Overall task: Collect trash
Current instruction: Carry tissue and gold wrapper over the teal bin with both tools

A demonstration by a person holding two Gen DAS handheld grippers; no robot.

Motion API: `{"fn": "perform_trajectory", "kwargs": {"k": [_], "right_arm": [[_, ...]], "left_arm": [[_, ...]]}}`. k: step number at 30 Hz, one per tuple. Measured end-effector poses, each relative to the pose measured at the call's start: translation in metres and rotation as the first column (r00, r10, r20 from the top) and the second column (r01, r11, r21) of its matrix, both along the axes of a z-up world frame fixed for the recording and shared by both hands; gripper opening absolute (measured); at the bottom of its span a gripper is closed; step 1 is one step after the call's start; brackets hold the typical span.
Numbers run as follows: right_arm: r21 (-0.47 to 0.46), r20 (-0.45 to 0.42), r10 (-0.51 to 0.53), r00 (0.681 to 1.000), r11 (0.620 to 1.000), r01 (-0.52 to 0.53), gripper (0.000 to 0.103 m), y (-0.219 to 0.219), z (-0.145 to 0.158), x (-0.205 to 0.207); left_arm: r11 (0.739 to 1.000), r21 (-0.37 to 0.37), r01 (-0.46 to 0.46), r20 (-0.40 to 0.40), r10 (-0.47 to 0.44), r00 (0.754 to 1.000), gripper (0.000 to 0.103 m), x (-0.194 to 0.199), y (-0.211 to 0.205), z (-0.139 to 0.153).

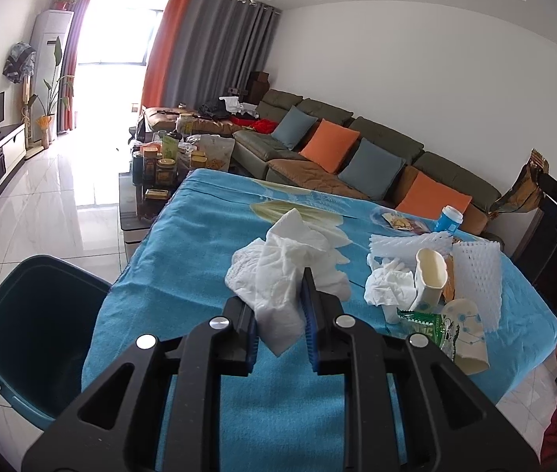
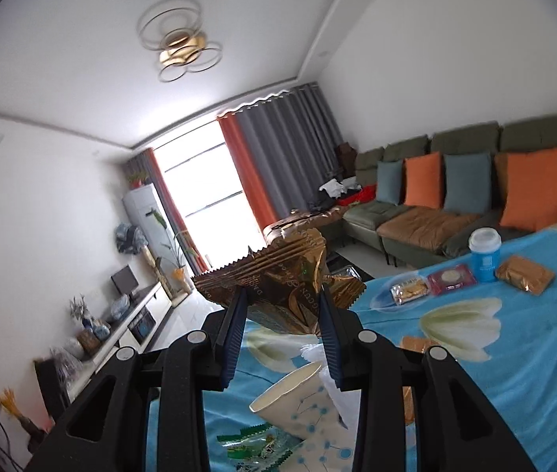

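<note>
Left wrist view: left tongs (image 1: 280, 310) clamped on crumpled tissue (image 1: 286, 271), lifted over the blue-covered counter (image 1: 184, 267); teal bin (image 1: 30, 330) beside it, lower left. Right tongs (image 2: 284, 314) clamped on gold wrapper (image 2: 278, 279). Carry each fully over the bin rim before releasing.

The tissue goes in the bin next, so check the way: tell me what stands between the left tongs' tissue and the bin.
Nothing visible does. The left tongs hold the white tissue above the blue cloth; the teal bin stands open beside the table's left edge, with only bare cloth between.
</note>
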State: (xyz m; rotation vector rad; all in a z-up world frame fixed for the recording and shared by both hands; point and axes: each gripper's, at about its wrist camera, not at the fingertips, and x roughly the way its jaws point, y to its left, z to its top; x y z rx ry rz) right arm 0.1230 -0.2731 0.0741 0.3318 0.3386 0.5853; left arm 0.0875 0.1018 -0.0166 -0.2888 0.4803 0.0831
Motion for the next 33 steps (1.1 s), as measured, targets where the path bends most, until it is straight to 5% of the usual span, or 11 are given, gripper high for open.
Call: {"fn": "perform_trajectory", "kwargs": {"k": [10,18,26,33], "right_arm": [[-0.045,0.096,0.113,0.989,0.993,-0.109,0.034,0.038,0.024,-0.014],[-0.099,0.095,0.317,0.944,0.946,-0.308,0.034,0.12,0.029,-0.019],[-0.139,-0.038,0.544,0.838,0.828,-0.543,0.034,0.23,0.008,-0.015],[-0.154,-0.279,0.646,0.711,0.701,-0.697,0.034,0.347,-0.037,-0.008]], "left_arm": [[0.998,0.024,-0.065,0.064,0.063,0.996,0.019,-0.032,0.018,0.024],[0.977,0.033,-0.212,0.086,0.209,0.974,0.019,-0.076,0.065,0.036],[0.927,0.032,-0.374,0.031,0.374,0.927,0.02,-0.12,0.131,0.024],[0.891,0.005,-0.454,-0.075,0.453,0.889,0.02,-0.146,0.188,-0.006]]}}
